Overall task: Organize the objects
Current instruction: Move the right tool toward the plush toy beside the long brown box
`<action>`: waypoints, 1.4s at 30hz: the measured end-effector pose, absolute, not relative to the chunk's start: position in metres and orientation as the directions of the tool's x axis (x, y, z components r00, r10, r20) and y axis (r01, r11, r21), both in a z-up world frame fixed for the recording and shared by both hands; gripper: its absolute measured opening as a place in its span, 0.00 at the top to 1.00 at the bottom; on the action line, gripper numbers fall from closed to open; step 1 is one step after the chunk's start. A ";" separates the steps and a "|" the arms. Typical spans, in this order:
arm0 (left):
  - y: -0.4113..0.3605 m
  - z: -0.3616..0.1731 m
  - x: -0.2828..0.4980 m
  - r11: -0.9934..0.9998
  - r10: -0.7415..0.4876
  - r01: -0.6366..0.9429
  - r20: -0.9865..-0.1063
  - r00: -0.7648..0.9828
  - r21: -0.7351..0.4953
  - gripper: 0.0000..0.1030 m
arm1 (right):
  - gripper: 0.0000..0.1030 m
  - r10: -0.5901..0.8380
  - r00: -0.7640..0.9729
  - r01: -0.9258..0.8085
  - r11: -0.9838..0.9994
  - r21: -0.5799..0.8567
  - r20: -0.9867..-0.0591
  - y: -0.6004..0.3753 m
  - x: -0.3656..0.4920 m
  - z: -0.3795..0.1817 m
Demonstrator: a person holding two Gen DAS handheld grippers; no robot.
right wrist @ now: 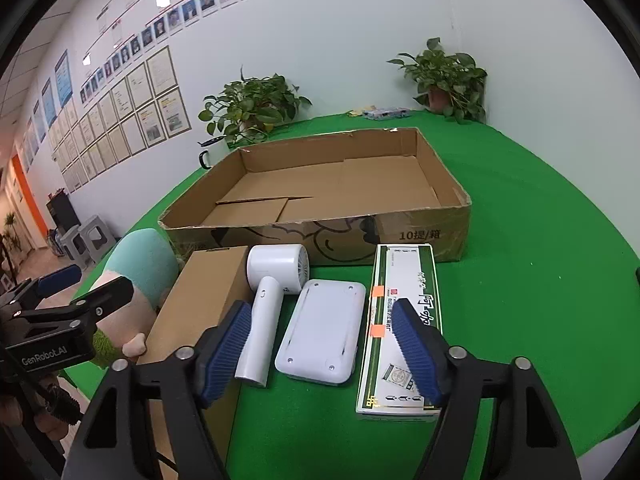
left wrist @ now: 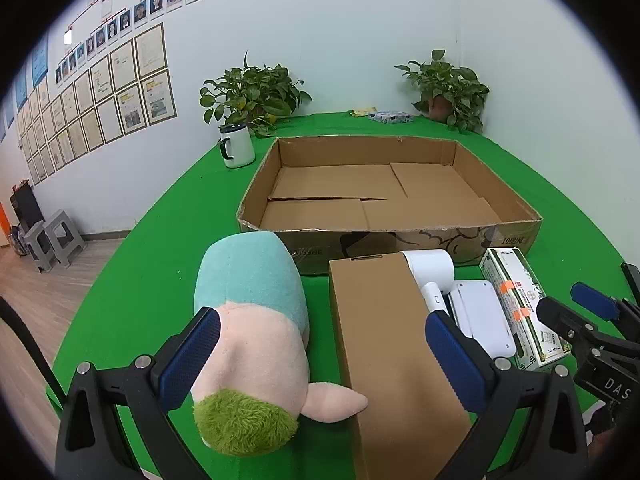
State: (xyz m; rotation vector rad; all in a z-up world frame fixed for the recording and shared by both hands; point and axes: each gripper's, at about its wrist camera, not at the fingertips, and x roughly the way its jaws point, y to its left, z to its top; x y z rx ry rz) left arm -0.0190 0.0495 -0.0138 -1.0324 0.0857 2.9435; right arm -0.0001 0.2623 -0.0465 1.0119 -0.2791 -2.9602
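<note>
Left gripper (left wrist: 322, 346) is spread as wide as it goes, hovering over the plush toy (left wrist: 252, 344) and the closed brown carton (left wrist: 394, 344), gripping nothing. Right gripper (right wrist: 322, 340) is released too, about half open, hanging over the white flat device (right wrist: 322, 330) with no pad touching anything.

Stuff I can't make out well: the plush's face is turned away from me, so I only get its teal back, pink middle, fuzzy green end and one little pink limb. The carton's near end runs off the bottom of the left wrist view. The mug (left wrist: 238, 145) at 11 o'clock of the tray is almost fully hidden behind the tray wall in the right view.

The big open cardboard tray (left wrist: 516, 228) at 12 o'clock holds only its own loose bottom flaps. Everything to sort is on the green felt worktop (left wrist: 160, 240) in front of it: plush at 9 o'clock, carton beside it, then the smooth white hair dryer (right wrist: 274, 280), the rounded flat device, and the long green-and-white printed box (right wrist: 404, 280) with orange tape tabs at 3 o'clock.
</note>
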 end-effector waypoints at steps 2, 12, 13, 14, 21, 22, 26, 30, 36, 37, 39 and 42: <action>0.048 -0.013 -0.018 -0.999 0.013 -0.043 -0.618 -0.786 0.033 0.04 | 0.21 -0.062 -0.789 -0.062 -0.982 0.179 -0.611 0.264 0.000 -0.047; 0.047 -0.015 -0.006 -0.994 0.102 -0.101 -0.603 -0.791 -0.036 0.13 | 0.00 -0.057 -0.773 -0.091 -0.976 0.200 -0.631 0.262 0.012 -0.049; 0.046 -0.013 -0.002 -0.994 0.106 -0.102 -0.583 -0.806 -0.039 0.13 | 0.01 -0.052 -0.772 -0.094 -0.976 0.195 -0.633 0.261 0.012 -0.049; 0.046 -0.013 -0.002 -0.994 0.106 -0.107 -0.583 -0.805 -0.032 0.13 | 0.00 -0.047 -0.770 -0.098 -0.977 0.190 -0.636 0.259 0.012 -0.049; 0.038 -0.014 0.001 -0.992 0.128 -0.114 -0.596 -0.793 -0.061 0.13 | 0.00 -0.021 -0.771 -0.107 -0.981 0.162 -0.636 0.251 0.022 -0.049; 0.037 -0.015 0.002 -0.991 0.130 -0.114 -0.595 -0.793 -0.065 0.13 | 0.01 -0.015 -0.773 -0.107 -0.982 0.153 -0.635 0.249 0.026 -0.049; 0.035 -0.017 0.007 -0.989 0.145 -0.116 -0.584 -0.799 -0.088 0.13 | 0.01 0.013 -0.769 -0.115 -0.986 0.119 -0.640 0.242 0.036 -0.052; 0.035 -0.016 0.013 -0.989 0.149 -0.114 -0.569 -0.809 -0.098 0.13 | 0.01 0.034 -0.770 -0.112 -0.990 0.082 -0.637 0.238 0.045 -0.054; 0.039 -0.016 0.026 -0.989 0.147 -0.115 -0.546 -0.825 -0.092 0.13 | 0.01 0.053 -0.777 -0.086 -0.996 0.022 -0.627 0.231 0.058 -0.055; 0.039 -0.015 0.027 -0.988 0.153 -0.117 -0.544 -0.825 -0.101 0.13 | 0.01 0.049 -0.777 -0.082 -0.996 0.023 -0.627 0.230 0.060 -0.055; 0.038 -0.014 0.028 -0.988 0.154 -0.114 -0.543 -0.825 -0.108 0.13 | 0.01 0.041 -0.779 -0.072 -0.997 0.024 -0.626 0.227 0.064 -0.054; 0.038 -0.012 0.030 -0.988 0.154 -0.115 -0.535 -0.831 -0.105 0.13 | 0.01 0.036 -0.783 -0.061 -0.998 0.019 -0.621 0.224 0.069 -0.051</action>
